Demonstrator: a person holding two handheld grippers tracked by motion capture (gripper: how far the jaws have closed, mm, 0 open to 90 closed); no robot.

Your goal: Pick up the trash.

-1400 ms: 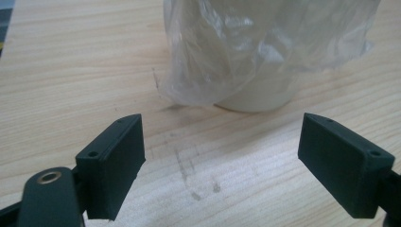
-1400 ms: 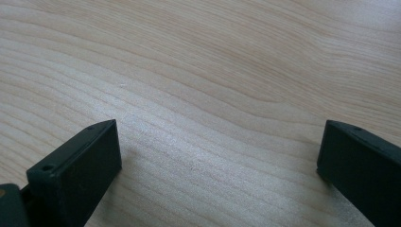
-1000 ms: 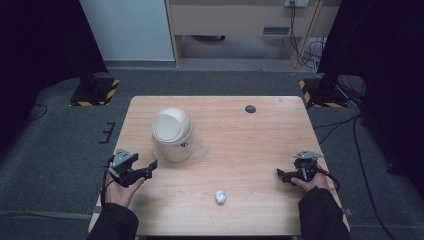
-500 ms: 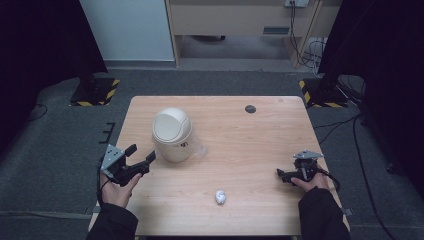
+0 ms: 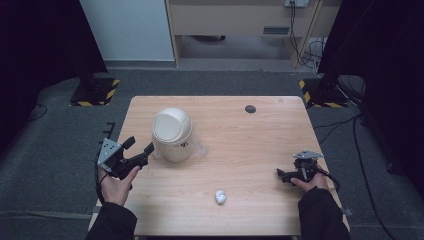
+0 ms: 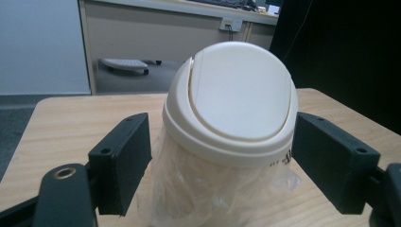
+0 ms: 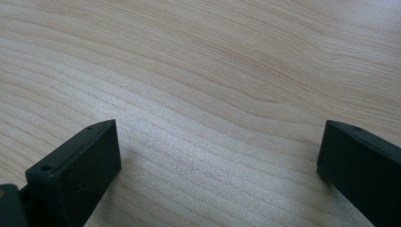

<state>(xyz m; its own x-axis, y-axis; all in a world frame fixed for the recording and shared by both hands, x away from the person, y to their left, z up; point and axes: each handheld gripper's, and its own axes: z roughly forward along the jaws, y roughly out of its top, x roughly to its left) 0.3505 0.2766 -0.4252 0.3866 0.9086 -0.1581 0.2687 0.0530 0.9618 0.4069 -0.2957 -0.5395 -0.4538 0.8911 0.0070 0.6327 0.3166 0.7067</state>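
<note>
Your left gripper point(image 5: 139, 154) hangs off the table's left edge with its jaws spread wide, and they have just been easing slightly inward with nothing pressed between them. Straight ahead of those jaws, just beside their tips, stands the cream plastic bin with a domed swing lid point(image 5: 172, 134), upright on the pale wooden table point(image 5: 260, 150), its clear liner bag point(image 6: 208, 189) bunched below the lid. In the left gripper view the lid's rim spans nearly the whole gap between the two pads, so the fit looks tight. The bin's long axis is vertical, and your left hand is by far the nearer. Your right gripper point(image 5: 281, 175) rests near the right edge, jaws open over bare wood, well apart from the small crumpled white paper ball point(image 5: 220, 196).
</note>
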